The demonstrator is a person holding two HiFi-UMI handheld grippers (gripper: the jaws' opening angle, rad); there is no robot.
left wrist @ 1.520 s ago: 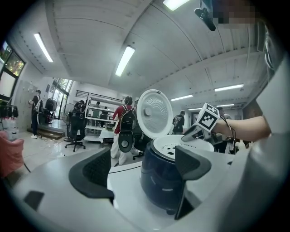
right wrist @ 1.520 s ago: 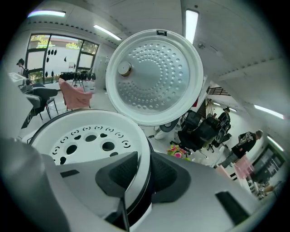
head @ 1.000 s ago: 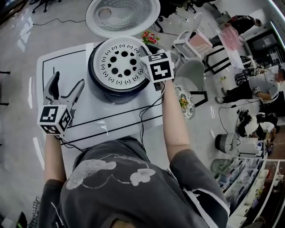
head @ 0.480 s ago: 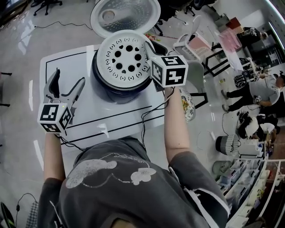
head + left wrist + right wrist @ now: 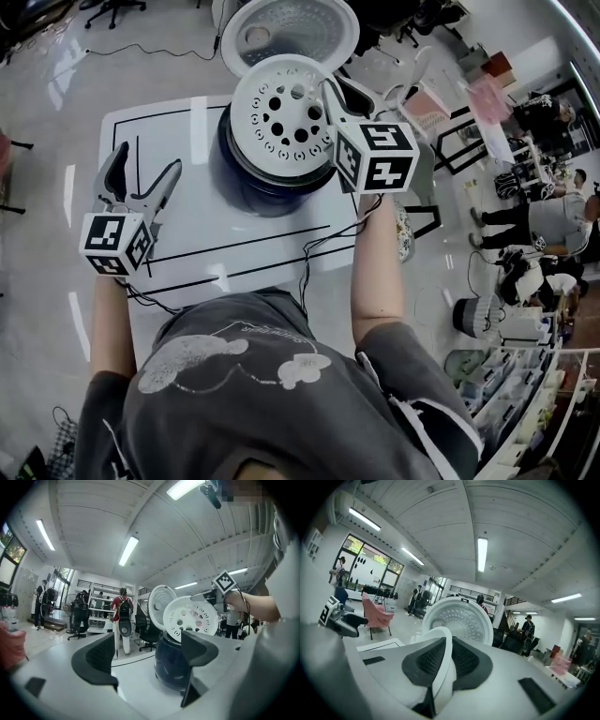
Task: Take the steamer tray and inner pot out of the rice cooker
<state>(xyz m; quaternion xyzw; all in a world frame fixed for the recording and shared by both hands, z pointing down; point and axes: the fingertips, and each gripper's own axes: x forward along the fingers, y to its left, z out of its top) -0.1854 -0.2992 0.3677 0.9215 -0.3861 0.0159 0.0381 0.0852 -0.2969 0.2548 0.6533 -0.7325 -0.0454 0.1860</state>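
The white perforated steamer tray (image 5: 281, 117) hangs tilted above the dark blue rice cooker (image 5: 246, 183). My right gripper (image 5: 330, 97) is shut on the tray's right rim. In the right gripper view, its jaws (image 5: 444, 662) have just been closing on that white rim (image 5: 446, 641). My left gripper (image 5: 145, 166) is open and empty over the table, left of the cooker. The left gripper view shows the cooker (image 5: 171, 670) between its open jaws (image 5: 150, 657), with the tray (image 5: 190, 618) raised above it. The tray hides the cooker's inside.
The cooker's open lid (image 5: 295, 28) stands behind it. The white table (image 5: 187, 258) has black marking lines, and cables (image 5: 309, 246) trail across it. Chairs (image 5: 412, 89) and people stand to the right, beyond the table edge.
The right gripper has lifted the steamer tray up off the cooker and tilted it. The left gripper has shifted slightly toward the cooker.
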